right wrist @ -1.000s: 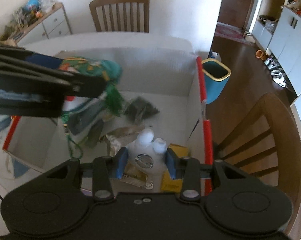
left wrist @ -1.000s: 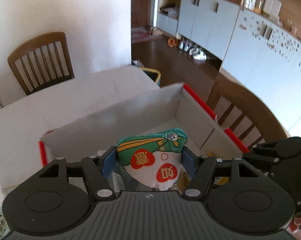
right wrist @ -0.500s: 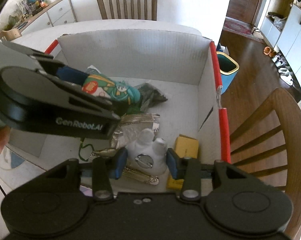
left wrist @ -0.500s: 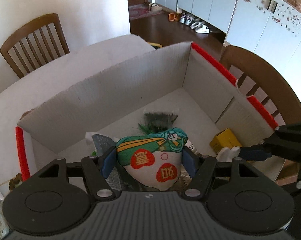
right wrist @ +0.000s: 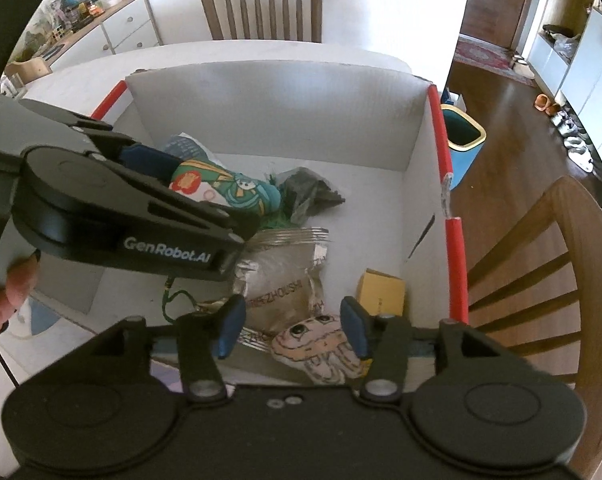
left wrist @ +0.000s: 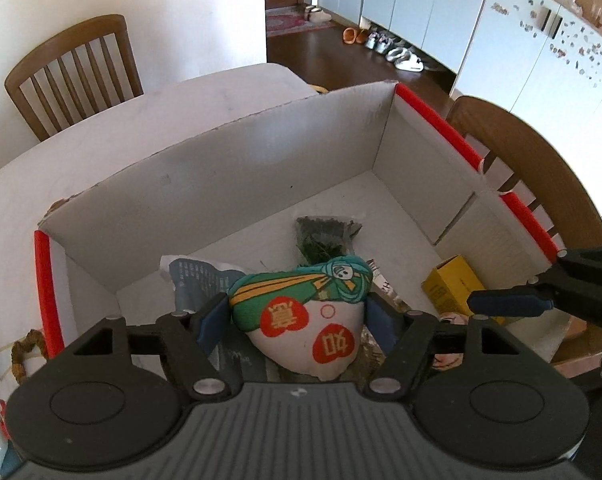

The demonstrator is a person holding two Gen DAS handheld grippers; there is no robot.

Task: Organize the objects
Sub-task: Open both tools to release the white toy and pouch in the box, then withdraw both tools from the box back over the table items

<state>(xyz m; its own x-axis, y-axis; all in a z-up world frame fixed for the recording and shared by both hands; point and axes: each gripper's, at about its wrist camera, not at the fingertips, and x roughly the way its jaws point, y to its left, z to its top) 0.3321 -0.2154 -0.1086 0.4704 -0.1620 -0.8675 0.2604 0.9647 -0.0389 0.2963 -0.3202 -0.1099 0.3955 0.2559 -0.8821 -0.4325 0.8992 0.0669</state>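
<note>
Currently the left tongs (left wrist: 299, 316) hold the green-and-white pouch (left wrist: 305, 312) low inside the cardboard box (left wrist: 229, 176) on the table (left wrist: 161, 120); their jaws are opening, with the pads still against the pouch's sides. The right tongs (right wrist: 293, 326) are also opening, and the cartoon pouch (right wrist: 321, 344) lies loose between them on the box floor. Recommended: let each pouch settle on the foil packet (right wrist: 285, 276) before lifting straight up, clear of the red-edged walls.
</note>
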